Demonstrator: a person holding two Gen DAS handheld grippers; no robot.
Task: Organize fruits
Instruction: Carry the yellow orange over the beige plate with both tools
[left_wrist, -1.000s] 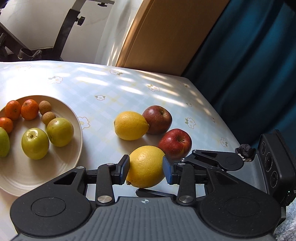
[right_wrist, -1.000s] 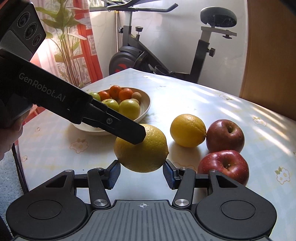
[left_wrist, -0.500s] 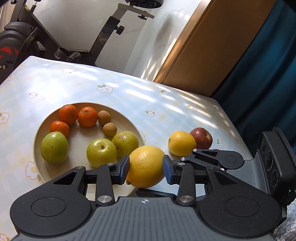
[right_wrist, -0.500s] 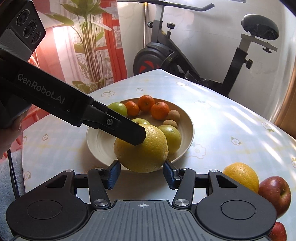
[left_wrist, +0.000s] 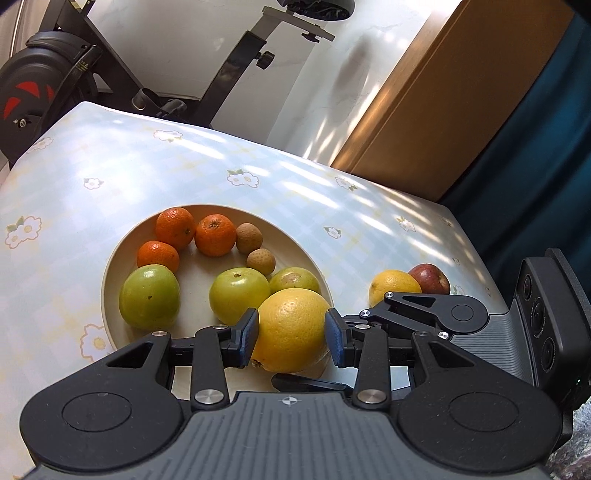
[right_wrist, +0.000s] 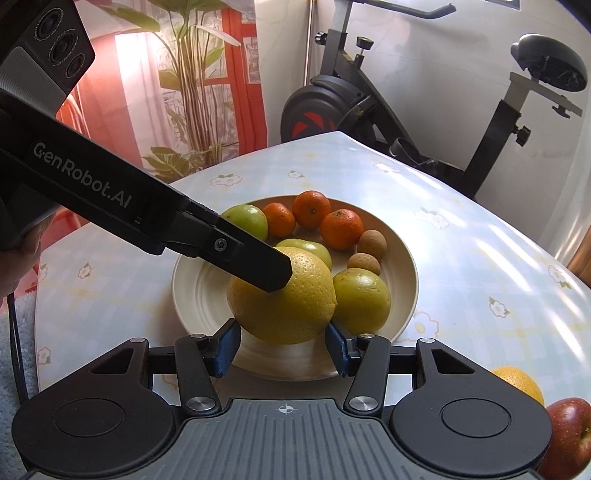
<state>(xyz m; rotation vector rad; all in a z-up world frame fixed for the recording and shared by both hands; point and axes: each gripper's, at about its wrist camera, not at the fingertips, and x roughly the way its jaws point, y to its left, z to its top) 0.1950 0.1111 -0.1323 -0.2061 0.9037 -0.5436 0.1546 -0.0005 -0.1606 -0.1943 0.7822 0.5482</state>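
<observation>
Here the left gripper (left_wrist: 291, 331) is clamped on the big yellow citrus (left_wrist: 291, 329), holding it over the near edge of the plate (left_wrist: 110, 280). The right gripper (right_wrist: 283, 346) has its fingers apart, just beside the fruit.

Both wrist views close above the plate (left_wrist: 110, 288), crossing angles, sharing its fruit

Left tool (left_wrist: 291, 334): black linkage, blue pads, silver screws; white "GenRobot.AI" lettering; bare hand (right_wrist: 16, 254) at 9 o'clock
</observation>
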